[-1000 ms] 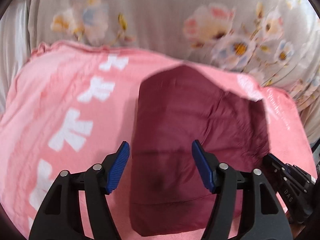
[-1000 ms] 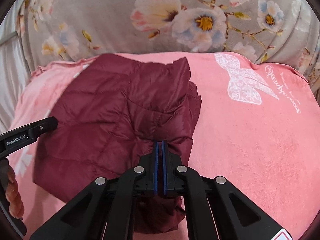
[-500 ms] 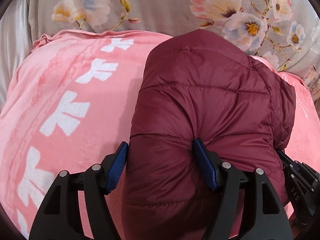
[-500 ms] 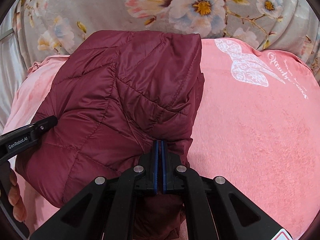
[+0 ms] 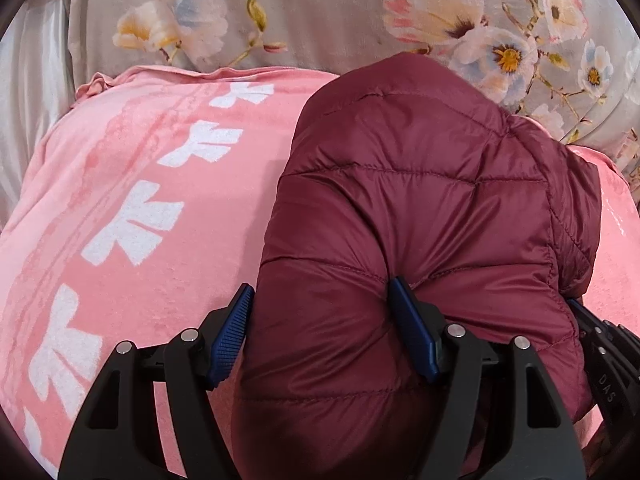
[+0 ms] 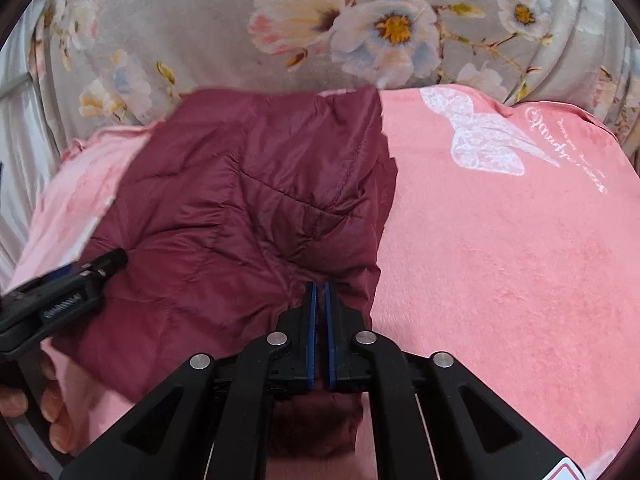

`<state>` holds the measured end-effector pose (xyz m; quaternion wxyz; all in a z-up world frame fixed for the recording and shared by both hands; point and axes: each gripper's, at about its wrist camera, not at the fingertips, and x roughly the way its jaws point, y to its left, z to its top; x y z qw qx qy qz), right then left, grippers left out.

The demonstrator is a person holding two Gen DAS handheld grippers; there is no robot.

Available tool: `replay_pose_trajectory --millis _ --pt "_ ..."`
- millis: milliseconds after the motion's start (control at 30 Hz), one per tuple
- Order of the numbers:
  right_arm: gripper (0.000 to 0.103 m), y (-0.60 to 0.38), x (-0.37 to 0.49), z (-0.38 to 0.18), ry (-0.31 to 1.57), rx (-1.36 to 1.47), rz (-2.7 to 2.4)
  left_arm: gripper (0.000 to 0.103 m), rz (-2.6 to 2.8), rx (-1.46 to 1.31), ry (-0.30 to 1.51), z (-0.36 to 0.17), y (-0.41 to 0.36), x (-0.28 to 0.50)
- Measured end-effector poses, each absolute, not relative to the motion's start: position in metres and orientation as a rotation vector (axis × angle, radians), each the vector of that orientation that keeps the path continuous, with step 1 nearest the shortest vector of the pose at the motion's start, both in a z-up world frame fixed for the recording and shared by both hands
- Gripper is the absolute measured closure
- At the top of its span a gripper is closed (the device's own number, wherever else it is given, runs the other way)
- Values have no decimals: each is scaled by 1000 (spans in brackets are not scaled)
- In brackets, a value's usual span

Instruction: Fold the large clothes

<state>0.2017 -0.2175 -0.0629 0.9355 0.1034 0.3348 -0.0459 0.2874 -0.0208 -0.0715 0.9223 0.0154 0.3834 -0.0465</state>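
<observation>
Maroon quilted puffer jacket (image 5: 420, 208) lies folded on a pink blanket (image 5: 132, 208) w/ white bow prints, grey floral fabric (image 5: 320, 12) behind. Left gripper (image 5: 320, 332) is spread wide, jacket's puffy edge bulging between its blue pads. Right gripper (image 6: 319, 300) is clamped on the jacket's near edge, pads nearly touching, w/ pink blanket to its right.

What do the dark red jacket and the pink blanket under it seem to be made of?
Jacket: likely thin nylon or polyester shell with puffy filling; slight sheen, stitched quilted panels.
Blanket: looks like plush fleece or flannel; matte, fuzzy nap, white printed pattern.
</observation>
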Motion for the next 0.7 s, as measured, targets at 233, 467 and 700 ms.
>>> replay_pose_trajectory --millis 233,467,700 --pt "61 -209 129 -46 640 181 -129 19 -100 47 730 -45 -8 231" --pt "44 -194 70 -71 695 162 -155 10 -65 133 710 -54 -9 154" --pt "40 -179 49 -89 730 144 -151 10 -91 163 751 -81 -19 109"
